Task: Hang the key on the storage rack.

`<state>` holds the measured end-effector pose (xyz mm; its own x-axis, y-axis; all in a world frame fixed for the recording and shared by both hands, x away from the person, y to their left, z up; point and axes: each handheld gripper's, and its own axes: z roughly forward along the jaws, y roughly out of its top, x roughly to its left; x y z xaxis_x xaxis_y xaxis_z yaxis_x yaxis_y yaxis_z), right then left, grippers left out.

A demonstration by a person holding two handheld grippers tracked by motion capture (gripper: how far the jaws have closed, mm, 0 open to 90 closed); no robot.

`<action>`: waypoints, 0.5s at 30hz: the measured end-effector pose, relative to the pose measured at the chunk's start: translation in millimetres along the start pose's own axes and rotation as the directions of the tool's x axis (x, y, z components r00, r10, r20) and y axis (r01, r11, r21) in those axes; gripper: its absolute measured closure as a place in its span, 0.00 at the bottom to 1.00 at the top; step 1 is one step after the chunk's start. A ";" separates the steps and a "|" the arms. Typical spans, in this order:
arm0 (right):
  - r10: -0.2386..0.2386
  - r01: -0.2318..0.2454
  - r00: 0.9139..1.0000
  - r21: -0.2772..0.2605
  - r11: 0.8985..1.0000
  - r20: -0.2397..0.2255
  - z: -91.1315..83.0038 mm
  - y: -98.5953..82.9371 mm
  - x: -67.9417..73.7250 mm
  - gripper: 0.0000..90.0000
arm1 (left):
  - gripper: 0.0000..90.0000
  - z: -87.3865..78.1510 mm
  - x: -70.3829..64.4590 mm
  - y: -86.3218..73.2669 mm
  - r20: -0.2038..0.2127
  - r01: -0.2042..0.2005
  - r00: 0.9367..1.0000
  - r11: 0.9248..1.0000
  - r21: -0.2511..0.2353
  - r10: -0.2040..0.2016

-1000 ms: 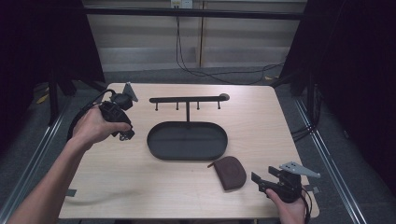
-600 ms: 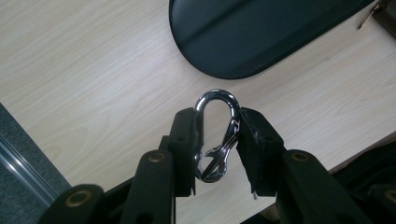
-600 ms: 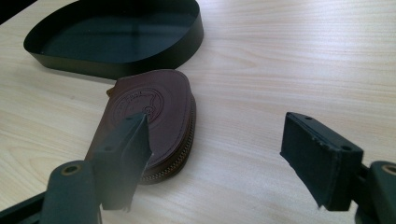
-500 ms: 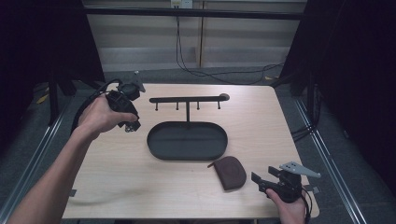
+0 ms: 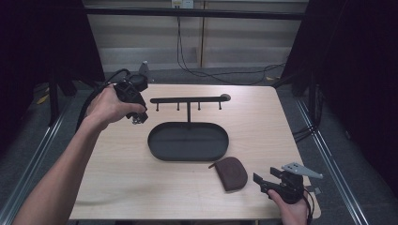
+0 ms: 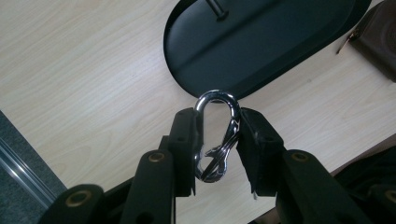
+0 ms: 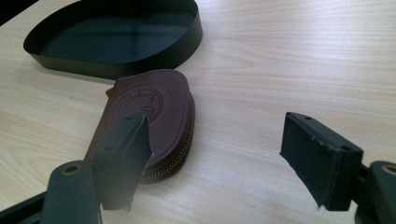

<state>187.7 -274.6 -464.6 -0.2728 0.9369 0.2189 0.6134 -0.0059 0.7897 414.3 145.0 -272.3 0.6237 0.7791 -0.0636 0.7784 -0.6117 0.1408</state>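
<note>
Carabiner (image 6: 216,135), pouch (image 7: 149,116): one each.

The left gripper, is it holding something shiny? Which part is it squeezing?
Yes. The left gripper is shut on a silver carabiner clip, pinching its two long sides, with the rounded top sticking out. The right gripper is open and holds nothing.

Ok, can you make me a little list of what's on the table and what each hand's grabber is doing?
left gripper: shut on a silver carabiner clip, held up above the table
right gripper: jaws wide open, holding nothing, low at the table's near right corner
brown leather pouch: lying flat, just in front of the tray, beside the right gripper
black oval tray: mid-table, nothing in it
hook rack: stands on a post rising from the tray, hooks bare
</note>
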 end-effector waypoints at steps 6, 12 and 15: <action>-0.002 0.002 1.000 0.001 1.000 -0.002 0.3 0.0 0.1 0.26 | 0.75 2.5 -0.5 9.6 -0.005 0.007 1.000 1.000 0.005 -0.007; 0.000 0.000 1.000 0.000 1.000 -0.004 0.1 0.0 0.0 0.26 | 0.75 6.1 -2.4 19.8 0.004 0.016 1.000 1.000 0.002 -0.016; 0.001 -0.001 1.000 0.001 1.000 -0.006 0.0 0.0 -0.3 0.26 | 0.75 9.0 -4.7 25.1 -0.008 0.015 1.000 1.000 0.006 -0.015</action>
<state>187.9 -274.9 -464.7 -0.2765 0.9348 0.2230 0.6143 -0.0065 0.7891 431.5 124.7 -277.4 0.6115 0.7891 -0.0579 0.7881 -0.6009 0.1339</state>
